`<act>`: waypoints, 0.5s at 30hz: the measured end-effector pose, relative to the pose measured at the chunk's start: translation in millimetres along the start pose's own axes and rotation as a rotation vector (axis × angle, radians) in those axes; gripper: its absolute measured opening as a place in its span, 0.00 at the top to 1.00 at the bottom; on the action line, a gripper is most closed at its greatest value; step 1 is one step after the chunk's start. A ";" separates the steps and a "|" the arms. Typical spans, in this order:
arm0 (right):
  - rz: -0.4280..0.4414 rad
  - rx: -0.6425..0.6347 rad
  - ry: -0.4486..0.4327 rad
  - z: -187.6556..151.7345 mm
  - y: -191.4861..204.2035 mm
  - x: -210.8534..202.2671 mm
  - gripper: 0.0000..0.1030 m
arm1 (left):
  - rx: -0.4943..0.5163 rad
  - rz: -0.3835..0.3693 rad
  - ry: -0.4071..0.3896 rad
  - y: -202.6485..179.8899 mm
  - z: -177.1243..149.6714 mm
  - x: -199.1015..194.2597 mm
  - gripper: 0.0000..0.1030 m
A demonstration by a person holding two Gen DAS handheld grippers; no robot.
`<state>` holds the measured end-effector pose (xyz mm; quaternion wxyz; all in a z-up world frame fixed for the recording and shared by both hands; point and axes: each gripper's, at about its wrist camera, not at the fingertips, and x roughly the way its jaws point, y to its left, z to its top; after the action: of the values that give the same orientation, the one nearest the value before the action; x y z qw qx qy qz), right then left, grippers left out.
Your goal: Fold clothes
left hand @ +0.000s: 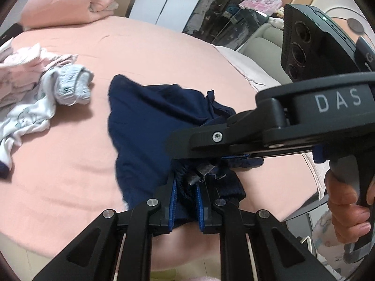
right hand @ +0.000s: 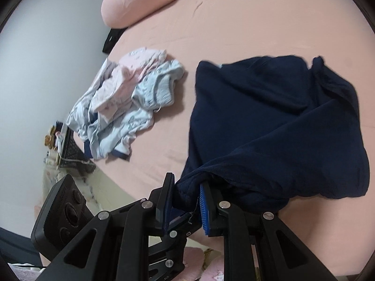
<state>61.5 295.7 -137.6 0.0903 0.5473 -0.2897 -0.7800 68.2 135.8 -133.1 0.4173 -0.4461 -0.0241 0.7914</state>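
A navy garment [left hand: 145,126] [right hand: 269,121] hangs partly lifted over the pink bed sheet [left hand: 152,51] [right hand: 246,23], its far part still resting on the bed. My left gripper [left hand: 186,185] is shut on its gathered elastic edge, which bunches between the blue pads. My right gripper [left hand: 178,145] reaches in from the right, just above the left one, held by a person's hand [left hand: 346,210]. In the right wrist view my right gripper [right hand: 187,194] is shut on a bunched navy corner, with the left gripper [right hand: 178,224] directly beneath it.
A loose pile of pale blue and pink clothes [left hand: 35,86] [right hand: 121,107] lies left of the navy garment. A pink pillow and rolled quilt [left hand: 70,0] [right hand: 140,2] sit at the bed's far end. Dark furniture [left hand: 234,11] stands beyond the bed's right edge.
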 end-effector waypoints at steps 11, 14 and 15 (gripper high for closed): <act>-0.004 -0.023 0.088 5.4 17.0 28.4 0.82 | -0.001 0.063 -0.007 16.3 -8.4 -14.7 0.88; -0.003 0.013 0.108 3.8 9.1 35.8 0.82 | 0.036 0.091 -0.012 16.5 -13.0 -15.9 0.83; -0.003 0.025 0.115 3.3 6.5 38.2 0.82 | 0.052 0.101 -0.017 15.9 -13.8 -17.2 0.76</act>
<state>42.7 274.1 -163.9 0.0988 0.5929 -0.2928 -0.7436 72.4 109.2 -136.1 0.3880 -0.4290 0.0157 0.8156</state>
